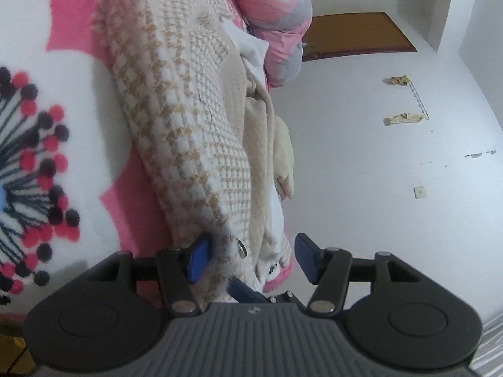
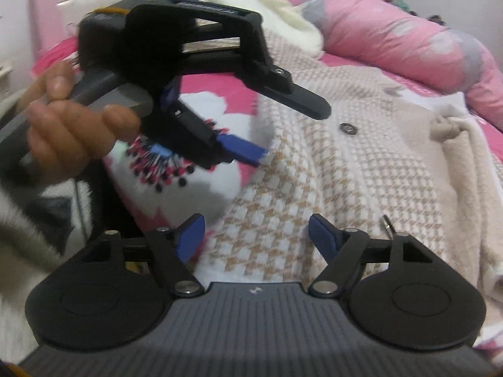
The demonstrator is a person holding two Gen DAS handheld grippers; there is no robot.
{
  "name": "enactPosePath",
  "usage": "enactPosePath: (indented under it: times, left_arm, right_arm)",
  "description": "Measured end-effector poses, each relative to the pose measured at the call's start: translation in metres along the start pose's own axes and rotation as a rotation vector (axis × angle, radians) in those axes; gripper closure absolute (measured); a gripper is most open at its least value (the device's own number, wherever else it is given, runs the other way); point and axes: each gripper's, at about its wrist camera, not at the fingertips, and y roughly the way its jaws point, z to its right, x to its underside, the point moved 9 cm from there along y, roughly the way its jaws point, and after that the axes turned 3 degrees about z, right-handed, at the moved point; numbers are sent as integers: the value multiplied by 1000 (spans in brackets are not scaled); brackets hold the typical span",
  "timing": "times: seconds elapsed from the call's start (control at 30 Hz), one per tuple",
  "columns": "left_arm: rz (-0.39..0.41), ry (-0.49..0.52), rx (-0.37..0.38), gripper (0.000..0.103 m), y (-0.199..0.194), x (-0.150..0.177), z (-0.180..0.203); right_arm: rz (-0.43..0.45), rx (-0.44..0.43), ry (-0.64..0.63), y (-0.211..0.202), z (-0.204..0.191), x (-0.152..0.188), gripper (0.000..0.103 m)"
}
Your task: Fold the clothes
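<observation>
A beige-and-white houndstooth coat (image 1: 188, 110) lies spread on the bed, its cream fleece lining (image 2: 471, 172) turned out at the right. My left gripper (image 1: 251, 257) is open around the coat's front edge, beside a metal snap button (image 1: 241, 247). Only the left blue pad (image 1: 198, 260) touches the cloth. The right wrist view shows this left gripper (image 2: 283, 128) from the side, held in a hand (image 2: 72, 138), its fingers straddling the edge of the coat (image 2: 330, 172). My right gripper (image 2: 257, 238) hovers open over the coat's near part, holding nothing.
Under the coat lies a pink blanket (image 1: 72, 31) with large white flowers. A rolled pink quilt (image 2: 408, 37) runs along the bed's far side, with a white garment (image 2: 267, 6) beside it. Beyond the bed are a white wall and a brown door (image 1: 355, 34).
</observation>
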Motion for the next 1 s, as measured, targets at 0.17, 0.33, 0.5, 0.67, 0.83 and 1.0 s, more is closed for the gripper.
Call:
enactPosePath:
  times: [0.17,0.33,0.5,0.67,0.83,1.0]
  left_arm:
    - [0,27,26,44,0,2,7]
    - [24,100,32,44,-11,-1,11]
    - [85,218,-21,43,-40,-7,1]
    - [142,170,-125,43,-49,-22,-29]
    - [162,187,-180,44,-43,-33,-34]
    - [159,155,-177,44,-30,-45,-36]
  right_arm:
    - [-11,41,24,16,-1,0,29]
    - [-2,102,28,10,15,0,94]
    - [74,-21,364,-21,76,-20,97]
    - [132,-210,711,-26,121,-17,97]
    - [134,-287,858,-16,131,-6,98]
    - [151,-365,989,-11,146,-5,98]
